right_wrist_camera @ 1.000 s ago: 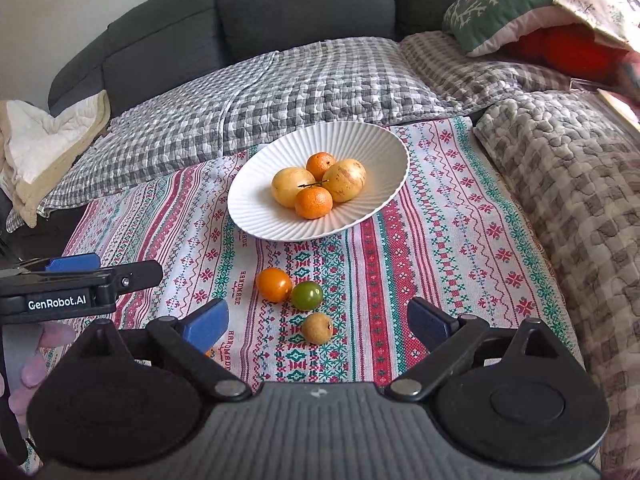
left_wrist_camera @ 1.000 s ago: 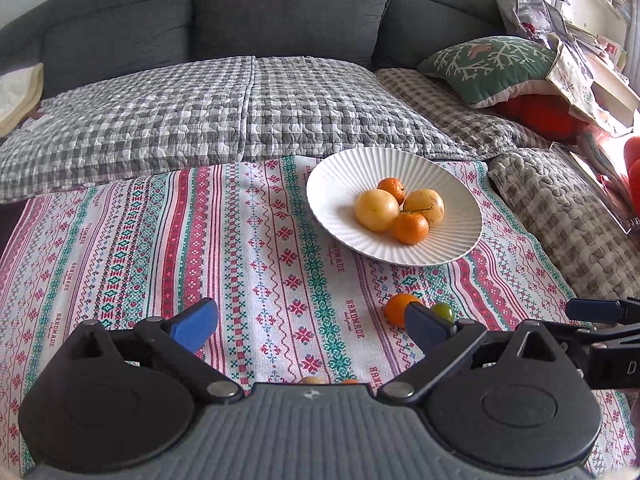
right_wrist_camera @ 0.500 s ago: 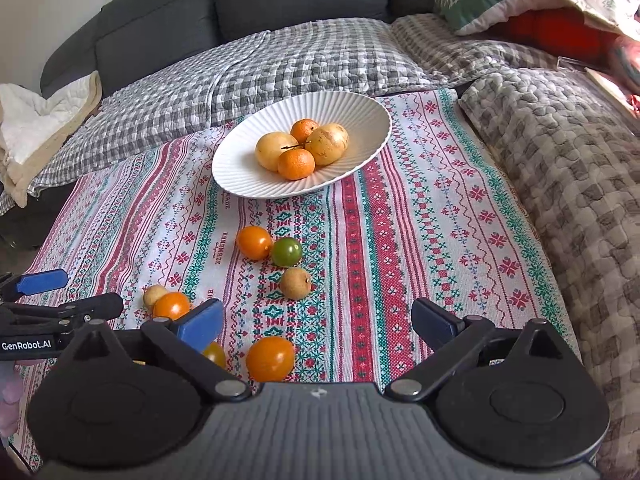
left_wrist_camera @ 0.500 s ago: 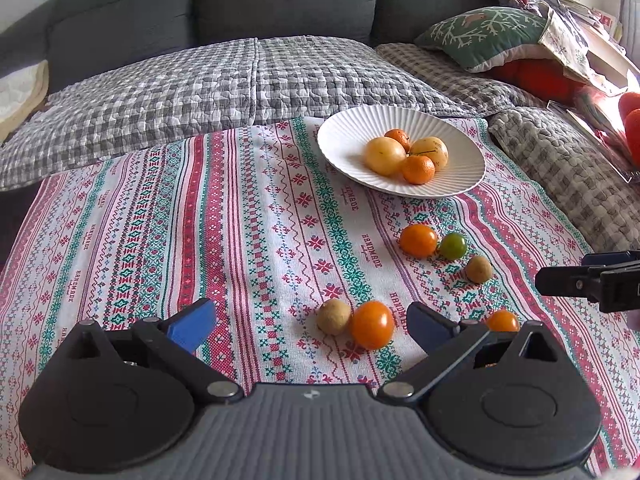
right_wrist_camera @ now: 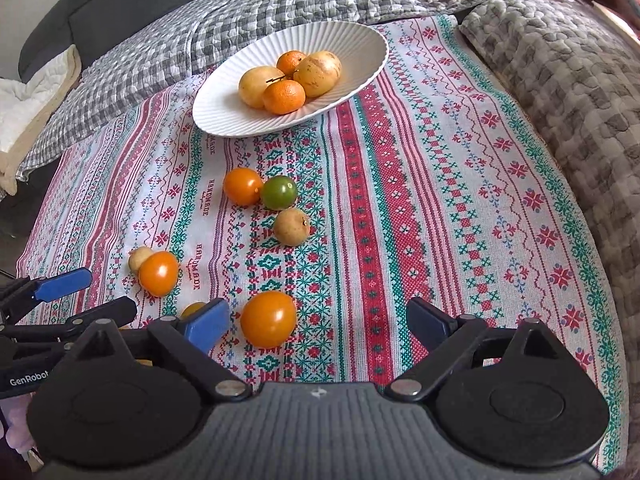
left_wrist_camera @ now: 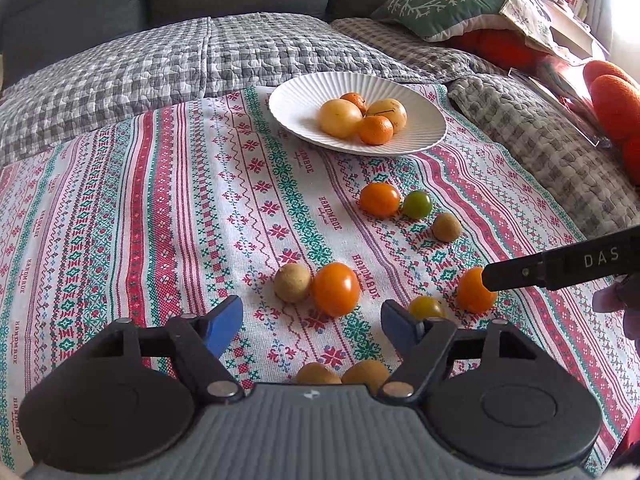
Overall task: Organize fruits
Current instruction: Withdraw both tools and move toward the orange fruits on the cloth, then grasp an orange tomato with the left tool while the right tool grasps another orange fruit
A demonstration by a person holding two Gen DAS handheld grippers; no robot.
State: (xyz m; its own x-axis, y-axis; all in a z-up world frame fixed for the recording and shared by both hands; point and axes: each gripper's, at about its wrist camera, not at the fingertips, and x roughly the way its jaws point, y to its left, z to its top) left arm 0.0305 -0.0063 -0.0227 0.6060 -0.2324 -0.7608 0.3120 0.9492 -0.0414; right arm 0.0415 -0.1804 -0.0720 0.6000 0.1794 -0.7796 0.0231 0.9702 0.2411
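1. My left gripper (left_wrist_camera: 312, 320) has just been closing, jaws apart with nothing between them; the right gripper (right_wrist_camera: 316, 320) is spread wide, also narrowing, empty.
2. Orange tomato (left_wrist_camera: 335, 289) lies on the cloth (left_wrist_camera: 160, 208), touching a tan fruit (left_wrist_camera: 292, 282), well short of the plate (left_wrist_camera: 296, 100).
3. I judge it light, smooth, bruisable: pinch gently across its widest middle.

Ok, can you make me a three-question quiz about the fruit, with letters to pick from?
1. Where is the green fruit?
A. on the plate
B. on the cloth, beside an orange one
C. in a gripper

2. How many fruits lie on the plate?
A. two
B. four
C. seven

3. The right gripper is
A. open, holding nothing
B. shut on a fruit
C. resting on the plate

Answers: 1 B, it sits on the cloth touching an orange one; 2 B, two yellow and two orange; 3 A, its jaws stand apart over the cloth.
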